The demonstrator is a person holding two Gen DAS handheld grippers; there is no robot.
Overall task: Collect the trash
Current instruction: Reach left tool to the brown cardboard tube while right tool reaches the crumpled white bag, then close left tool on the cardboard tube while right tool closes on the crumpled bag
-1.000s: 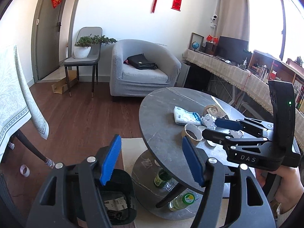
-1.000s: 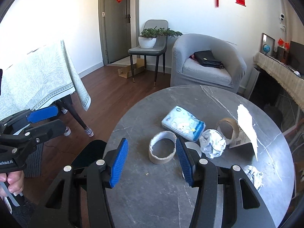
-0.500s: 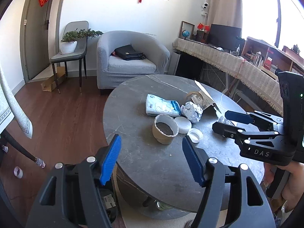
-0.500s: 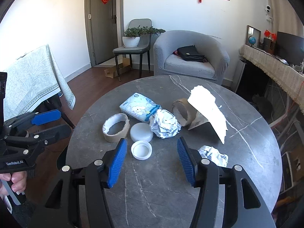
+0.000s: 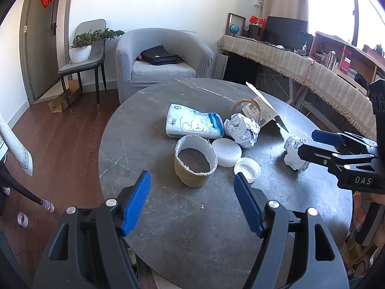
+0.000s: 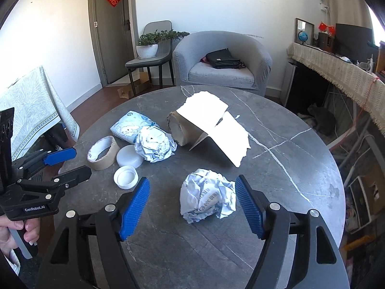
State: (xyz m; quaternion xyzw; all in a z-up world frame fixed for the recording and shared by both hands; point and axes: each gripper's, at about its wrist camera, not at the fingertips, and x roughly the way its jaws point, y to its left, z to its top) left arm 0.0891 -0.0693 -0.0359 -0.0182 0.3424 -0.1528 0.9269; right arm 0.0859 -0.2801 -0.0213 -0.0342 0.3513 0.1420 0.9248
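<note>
trash lies in a loose cluster near the middle of the round grey counter (image 6: 300, 168), and none of it looks collected yet. nearest the right claw (image 6: 192, 203) is a crumpled paper ball (image 6: 208, 198), sitting between its spread blue pads with gaps on both sides, so that claw is open and holds nothing. i'd judge this ball the first pickup, with the approach nearly finished and the closing not yet done.

further in, a second crumpled paper ball (image 6: 155, 144) touches a blue-and-white soft pack (image 6: 132, 126). just beside them are two cardboard tape cores: one standing (image 5: 195, 160), one on its side (image 6: 179, 130) under a torn sheet of white paper (image 6: 216, 122). there are also two white lids: a solid one (image 5: 226, 151) and an upturned one (image 5: 247, 168), close together toward the near edge.

the left claw (image 5: 191, 203) hovers over the near edge facing the standing core, jaws wide apart and empty.

count: two paper balls, two cores, two lids, one pack, one sheet. a dark shape at the bottom of the left view may be a bin, but it is too hidden to say. everything remains to be gathered.
</note>
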